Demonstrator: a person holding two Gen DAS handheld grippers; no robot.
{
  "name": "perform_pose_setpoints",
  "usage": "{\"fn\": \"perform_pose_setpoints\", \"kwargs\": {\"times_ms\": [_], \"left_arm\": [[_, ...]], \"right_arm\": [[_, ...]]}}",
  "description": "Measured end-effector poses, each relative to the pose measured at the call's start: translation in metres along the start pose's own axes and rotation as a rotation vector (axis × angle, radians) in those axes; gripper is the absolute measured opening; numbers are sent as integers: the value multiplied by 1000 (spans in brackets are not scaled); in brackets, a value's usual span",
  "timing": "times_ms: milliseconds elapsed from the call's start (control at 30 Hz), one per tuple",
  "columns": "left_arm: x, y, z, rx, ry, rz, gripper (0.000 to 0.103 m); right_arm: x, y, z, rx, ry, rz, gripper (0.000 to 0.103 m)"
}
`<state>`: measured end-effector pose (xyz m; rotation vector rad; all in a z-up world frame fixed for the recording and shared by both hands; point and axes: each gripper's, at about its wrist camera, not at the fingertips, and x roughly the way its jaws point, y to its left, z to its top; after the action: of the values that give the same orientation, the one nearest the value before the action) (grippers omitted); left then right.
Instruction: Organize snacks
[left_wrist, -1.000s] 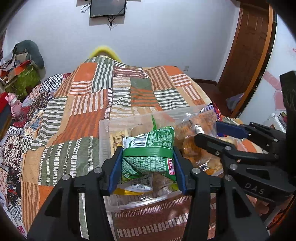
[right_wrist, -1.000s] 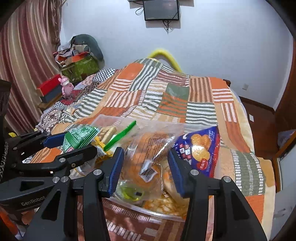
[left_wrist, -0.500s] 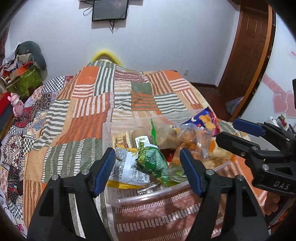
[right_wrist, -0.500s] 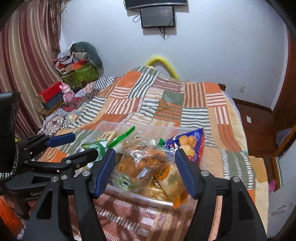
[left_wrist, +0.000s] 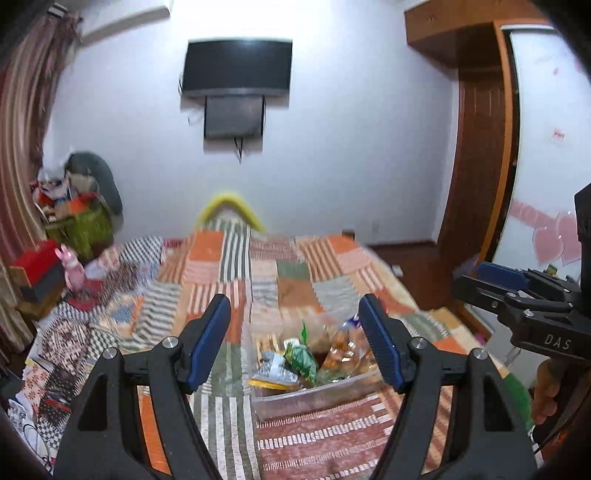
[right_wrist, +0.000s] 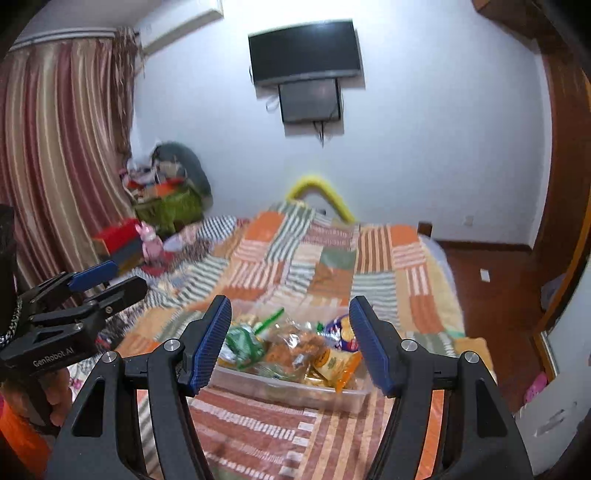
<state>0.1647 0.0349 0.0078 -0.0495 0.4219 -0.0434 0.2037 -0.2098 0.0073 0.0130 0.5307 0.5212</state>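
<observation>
A clear plastic bin (left_wrist: 314, 397) full of snack packets sits on the patchwork bed; it also shows in the right wrist view (right_wrist: 295, 389). In it lie a green packet (left_wrist: 301, 360), orange-brown clear bags (right_wrist: 291, 349), a yellow-orange packet (right_wrist: 334, 365) and a blue packet (right_wrist: 341, 334). My left gripper (left_wrist: 295, 341) is open and empty, raised above and short of the bin. My right gripper (right_wrist: 290, 339) is open and empty, also held back above the bin. Each gripper shows at the edge of the other's view.
The striped patchwork quilt (left_wrist: 258, 280) covers the bed. A TV (left_wrist: 236, 66) hangs on the far wall. Clutter and a pink toy (left_wrist: 72, 264) lie at the left. A wooden door (left_wrist: 476, 166) stands on the right, curtains (right_wrist: 55, 155) on the left.
My left gripper let go of the green packet, which now lies in the bin. Both grippers opened wide and pulled up and back from the bin.
</observation>
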Motion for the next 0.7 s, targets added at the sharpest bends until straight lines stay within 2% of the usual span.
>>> {"fn": "perform_pose_setpoints", "kwargs": {"times_ms": [100, 200, 333, 567, 700], "left_arm": [[-33, -7, 6, 8, -68, 14, 73], [-58, -12, 10, 14, -121, 23, 83], [-87, -18, 11, 23, -172, 25, 89], [-115, -25, 3, 20, -206, 17, 101], [-123, -29, -2, 29, -207, 16, 103]], "right_arm": [[-28, 7, 3, -4, -59, -1, 67], [-60, 17, 5, -17, -133, 3, 72], [-85, 26, 5, -37, -202, -8, 78], [-92, 34, -4, -38, -219, 0, 85], [-98, 34, -11, -32, -222, -14, 96]]}}
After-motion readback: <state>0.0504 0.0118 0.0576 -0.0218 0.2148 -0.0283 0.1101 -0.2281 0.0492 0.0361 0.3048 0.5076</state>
